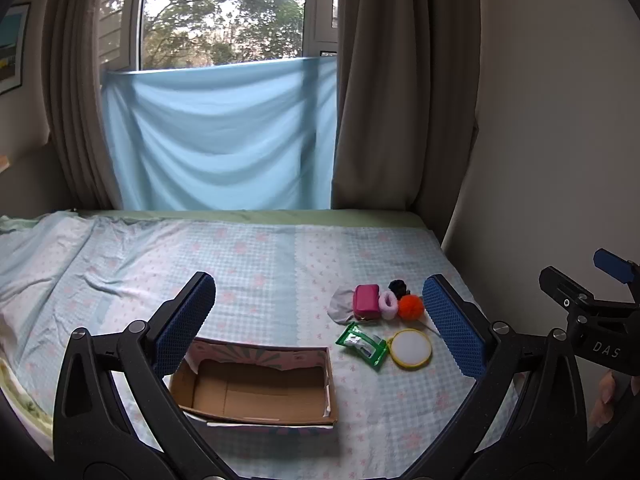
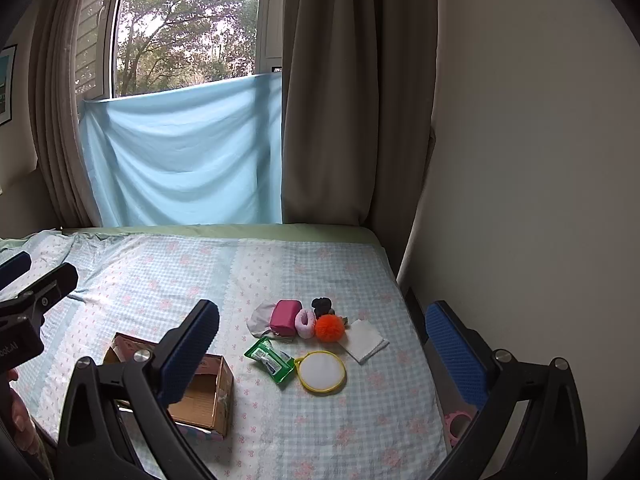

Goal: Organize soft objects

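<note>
A cluster of small soft things lies on the bed: a pink pouch (image 1: 365,298) (image 2: 285,317), a pink-white scrunchie (image 1: 388,305) (image 2: 306,323), an orange pompom (image 1: 411,307) (image 2: 329,328), a black scrunchie (image 1: 399,287) (image 2: 322,306), a green packet (image 1: 361,345) (image 2: 269,359), a round yellow-rimmed pad (image 1: 411,348) (image 2: 320,371), a grey cloth (image 1: 340,308) and a white folded tissue (image 2: 365,339). An empty cardboard box (image 1: 256,390) (image 2: 200,392) sits to their left. My left gripper (image 1: 320,324) and right gripper (image 2: 324,356) are both open and empty, held above the bed.
The bed (image 1: 260,256) has a checked blue sheet and meets a wall (image 2: 520,160) on the right. Curtains (image 1: 400,100) and a blue cloth (image 1: 220,132) hang at the window behind. A pink object (image 2: 458,424) lies in the gap beside the bed.
</note>
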Action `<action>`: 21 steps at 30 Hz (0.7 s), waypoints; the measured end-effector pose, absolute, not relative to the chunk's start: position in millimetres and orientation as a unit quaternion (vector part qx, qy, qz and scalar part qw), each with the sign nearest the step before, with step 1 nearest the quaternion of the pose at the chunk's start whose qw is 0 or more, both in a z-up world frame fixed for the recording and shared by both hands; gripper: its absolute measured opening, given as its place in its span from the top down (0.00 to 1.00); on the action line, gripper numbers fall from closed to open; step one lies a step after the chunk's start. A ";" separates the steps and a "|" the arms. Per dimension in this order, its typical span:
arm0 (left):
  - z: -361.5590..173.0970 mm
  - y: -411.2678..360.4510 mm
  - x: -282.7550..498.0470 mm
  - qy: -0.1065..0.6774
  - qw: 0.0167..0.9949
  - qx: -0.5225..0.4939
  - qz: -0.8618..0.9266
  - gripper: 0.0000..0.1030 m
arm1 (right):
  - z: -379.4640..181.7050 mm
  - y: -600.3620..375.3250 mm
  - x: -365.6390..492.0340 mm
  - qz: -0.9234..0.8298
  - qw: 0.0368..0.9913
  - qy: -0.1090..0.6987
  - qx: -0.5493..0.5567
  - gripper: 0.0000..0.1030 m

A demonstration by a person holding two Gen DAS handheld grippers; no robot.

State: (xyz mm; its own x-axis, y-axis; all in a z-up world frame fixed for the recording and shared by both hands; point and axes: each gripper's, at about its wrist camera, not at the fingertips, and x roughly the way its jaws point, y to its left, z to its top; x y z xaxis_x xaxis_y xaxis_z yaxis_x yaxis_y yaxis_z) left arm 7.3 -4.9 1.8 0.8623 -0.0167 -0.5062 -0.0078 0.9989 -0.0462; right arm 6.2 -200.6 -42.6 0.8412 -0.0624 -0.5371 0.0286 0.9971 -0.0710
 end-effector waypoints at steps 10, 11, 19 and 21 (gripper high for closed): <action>1.8 -5.8 8.6 0.267 0.963 -0.027 -0.004 0.00 | -41.8 -202.3 6.9 -0.017 0.961 0.276 -0.028 0.00; 1.8 -6.4 9.1 0.268 0.963 -0.027 -0.004 0.00 | -41.8 -202.1 7.0 -0.016 0.961 0.275 -0.028 0.00; 3.6 -7.5 7.8 0.266 0.964 -0.023 -0.003 0.00 | -42.8 -203.2 9.0 -0.013 0.961 0.274 -0.026 0.00; 3.1 -8.4 8.1 0.266 0.964 -0.023 -0.003 0.00 | -43.2 -203.0 8.9 -0.013 0.961 0.274 -0.026 0.00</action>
State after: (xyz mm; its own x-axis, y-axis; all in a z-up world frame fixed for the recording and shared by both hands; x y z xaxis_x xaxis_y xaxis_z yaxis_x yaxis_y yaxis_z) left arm 8.1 -8.4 3.1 0.8580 -0.0178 -0.5133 -0.0071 0.9989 -0.0464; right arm 8.9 -203.0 -43.2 0.8494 -0.0385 -0.5264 0.0098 0.9983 -0.0572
